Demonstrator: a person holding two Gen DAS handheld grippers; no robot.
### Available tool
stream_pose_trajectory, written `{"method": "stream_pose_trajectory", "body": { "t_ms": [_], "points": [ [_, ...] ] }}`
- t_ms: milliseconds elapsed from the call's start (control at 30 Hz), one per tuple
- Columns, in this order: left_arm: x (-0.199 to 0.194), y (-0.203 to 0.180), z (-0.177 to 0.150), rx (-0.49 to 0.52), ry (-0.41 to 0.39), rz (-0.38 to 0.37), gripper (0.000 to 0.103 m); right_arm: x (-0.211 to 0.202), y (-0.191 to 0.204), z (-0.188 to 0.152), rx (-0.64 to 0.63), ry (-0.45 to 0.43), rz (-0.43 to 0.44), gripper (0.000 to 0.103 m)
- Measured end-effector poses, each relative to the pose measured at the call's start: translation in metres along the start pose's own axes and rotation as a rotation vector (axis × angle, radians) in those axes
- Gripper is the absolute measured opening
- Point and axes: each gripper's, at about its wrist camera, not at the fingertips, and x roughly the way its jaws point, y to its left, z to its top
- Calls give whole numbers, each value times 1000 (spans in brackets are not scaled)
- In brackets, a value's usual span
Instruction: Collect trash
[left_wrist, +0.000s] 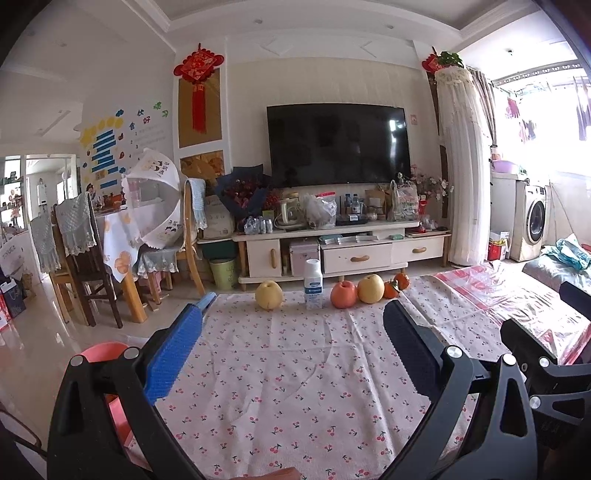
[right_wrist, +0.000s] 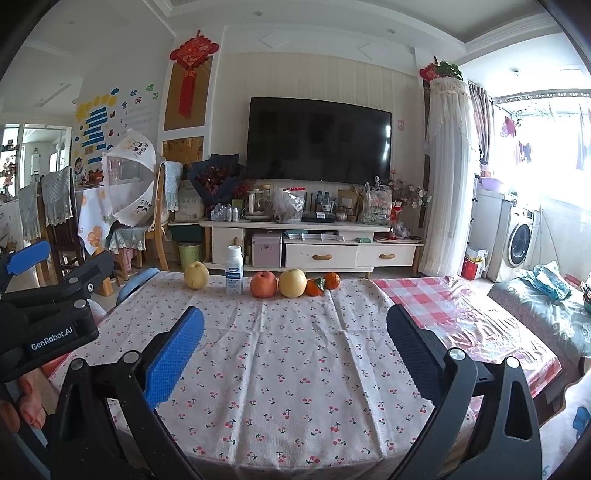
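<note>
A white bottle with a blue label (left_wrist: 313, 283) (right_wrist: 234, 270) stands upright at the far edge of the table, in a row with a yellow pear (left_wrist: 269, 294) (right_wrist: 196, 274), a red apple (left_wrist: 344, 294) (right_wrist: 263, 284), a second yellow pear (left_wrist: 371, 288) (right_wrist: 292, 283) and two oranges (left_wrist: 397, 285) (right_wrist: 322, 283). My left gripper (left_wrist: 299, 325) is open and empty above the cherry-print tablecloth (left_wrist: 295, 387), well short of the row. My right gripper (right_wrist: 295, 328) is open and empty over the same cloth (right_wrist: 295, 369).
A pink bin (left_wrist: 107, 354) sits low by the table's left edge. A red checked plastic cover (right_wrist: 443, 314) lies on the table's right part. A green waste bin (left_wrist: 223, 272), chairs (left_wrist: 85, 258) and a TV cabinet (left_wrist: 343, 251) stand beyond the table. The left gripper's body shows at the left of the right wrist view (right_wrist: 55, 325).
</note>
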Motion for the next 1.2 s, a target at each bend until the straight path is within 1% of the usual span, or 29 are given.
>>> {"method": "stream_pose_trajectory", "body": {
  "t_ms": [167,367,733,833,967,1033,1133,1200],
  "points": [
    [1,0,-1,4,1,3,99,1,2,2,-3,12,5,98],
    [10,-1,-6,11,21,3,99,9,5,1,-11,28,9,98],
    [38,1,-22,11,77,1,99,44,7,-13,-17,84,20,98],
    [50,2,-29,1,108,-9,99,57,7,-19,-13,108,24,98],
    [69,-1,-38,20,147,6,99,76,6,-29,-13,144,28,98],
    [80,-1,-41,14,167,16,99,90,5,-34,-9,174,38,98],
    [109,2,-47,-6,214,55,99,115,3,-39,0,216,51,98],
    [132,3,-53,-29,262,62,99,141,1,-43,15,266,58,98]
  ]
}}
